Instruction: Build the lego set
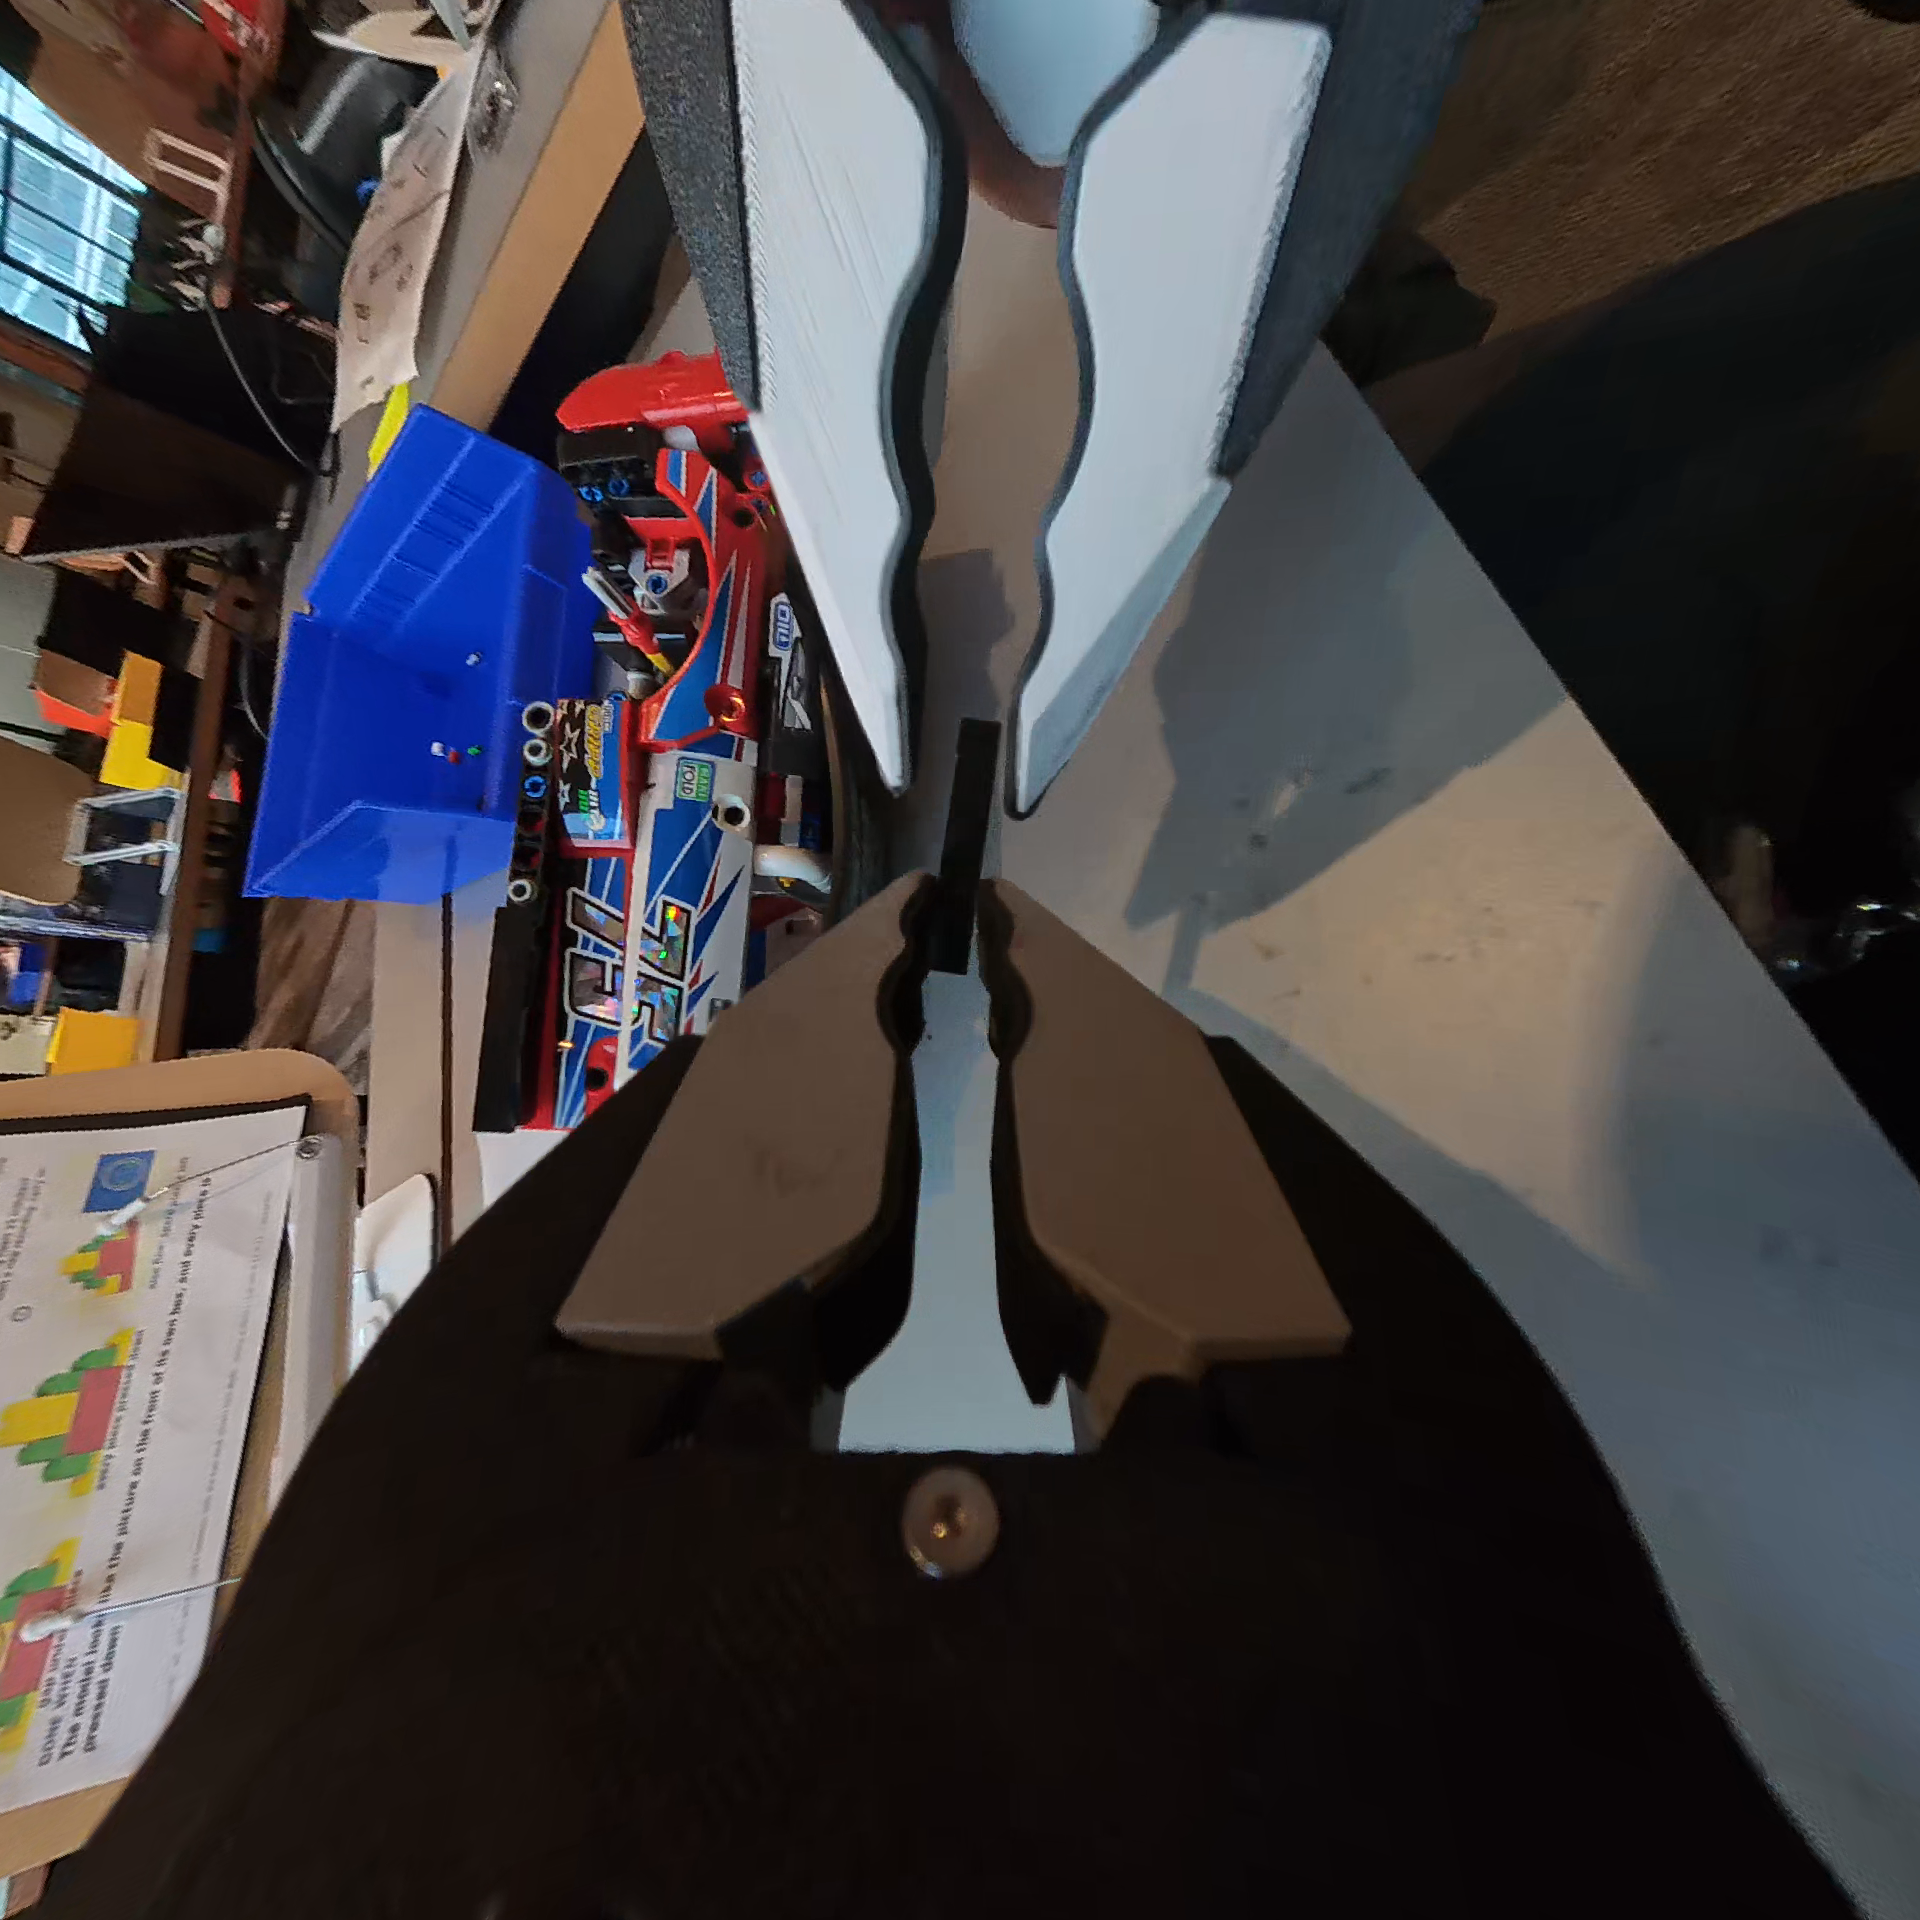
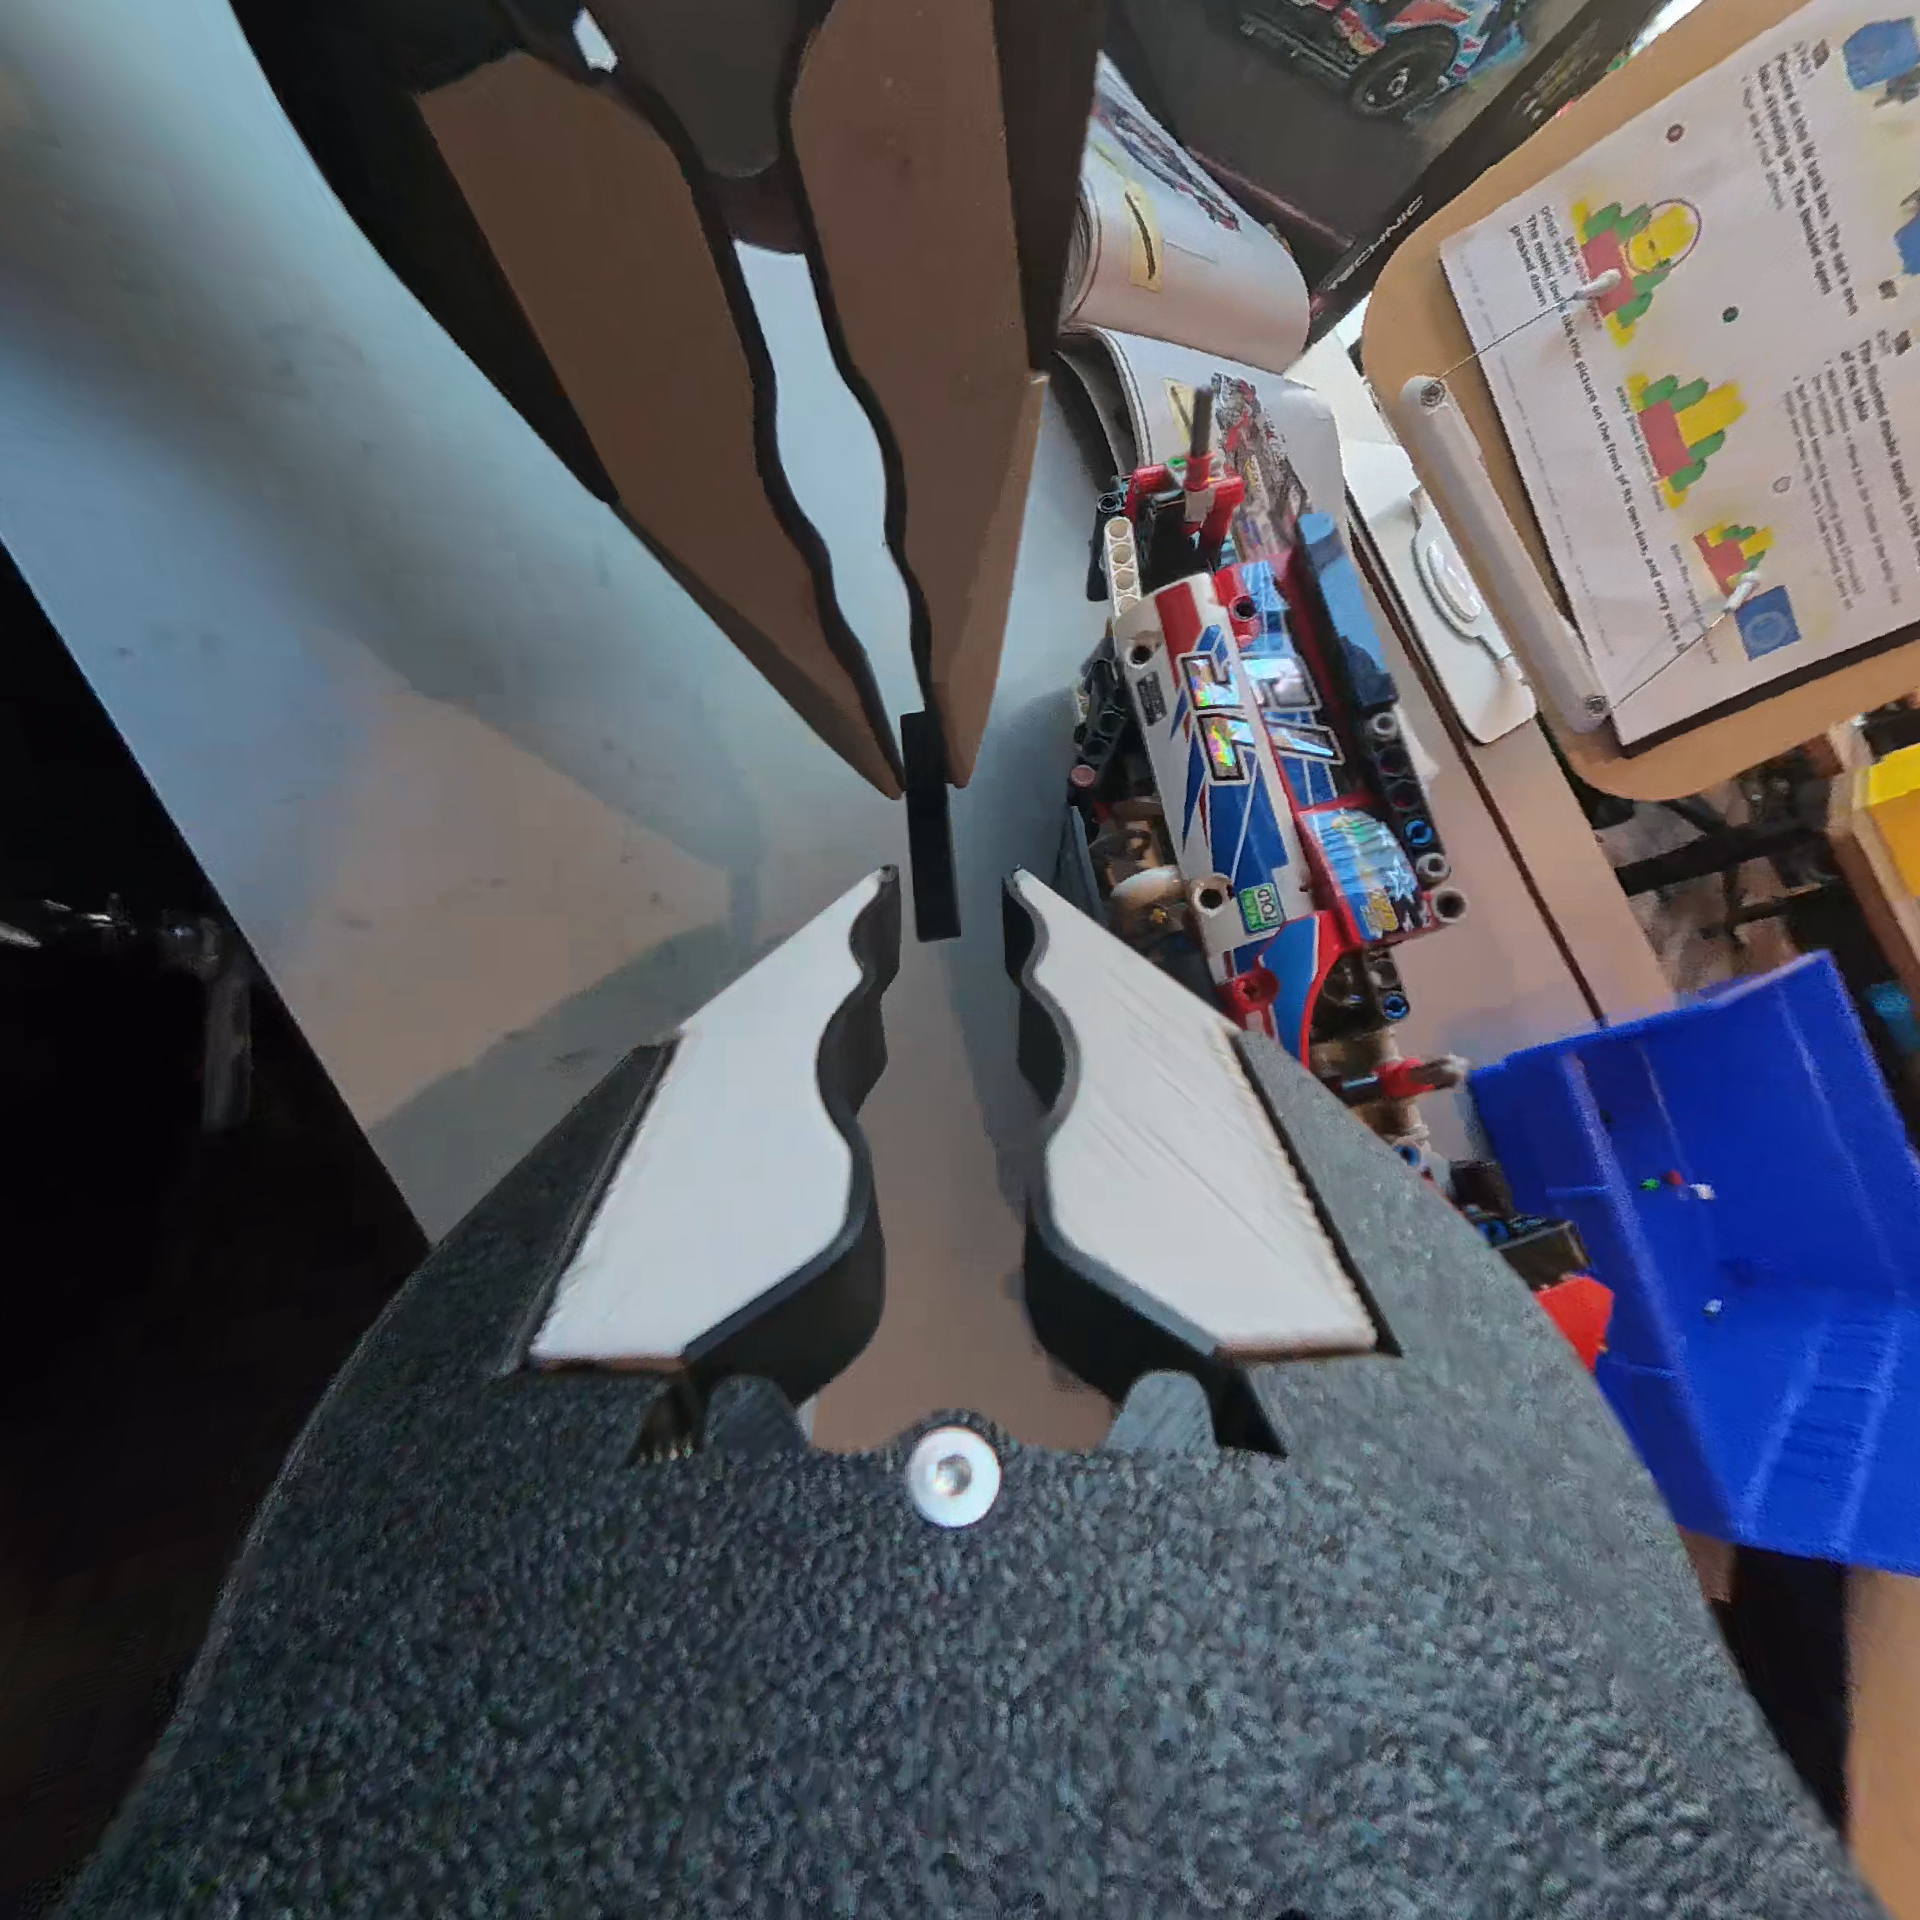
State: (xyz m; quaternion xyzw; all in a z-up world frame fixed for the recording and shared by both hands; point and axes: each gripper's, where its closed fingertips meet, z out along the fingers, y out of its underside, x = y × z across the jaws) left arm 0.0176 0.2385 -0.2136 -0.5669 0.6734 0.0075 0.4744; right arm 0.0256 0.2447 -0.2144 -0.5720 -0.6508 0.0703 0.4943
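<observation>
My left gripper (image 1: pixel 954 894), with tan fingers, is shut on a thin black lego piece (image 1: pixel 964 810) and holds it above the white table (image 1: pixel 1403 1039). The piece sticks out past the tips. My right gripper (image 1: pixel 956 795), with white fingers, faces it from the far side. In the right wrist view my right gripper (image 2: pixel 945 883) is open, and the free end of the black piece (image 2: pixel 932 852) lies between its tips with a gap on each side. The left gripper (image 2: pixel 928 784) also shows there. A red, white and blue lego car (image 1: pixel 665 831) (image 2: pixel 1247 748) lies on the table beside both grippers.
A blue bin (image 1: pixel 416 686) (image 2: pixel 1745 1247) stands just beyond the car. A tan board with a printed brick sheet (image 1: pixel 135 1403) (image 2: pixel 1683 364) sits past the car's end. An open booklet (image 2: pixel 1174 239) and a dark lego box (image 2: pixel 1351 104) lie near it. The table edge (image 2: pixel 260 831) borders dark floor. The tips of both grippers are at nearly the same place.
</observation>
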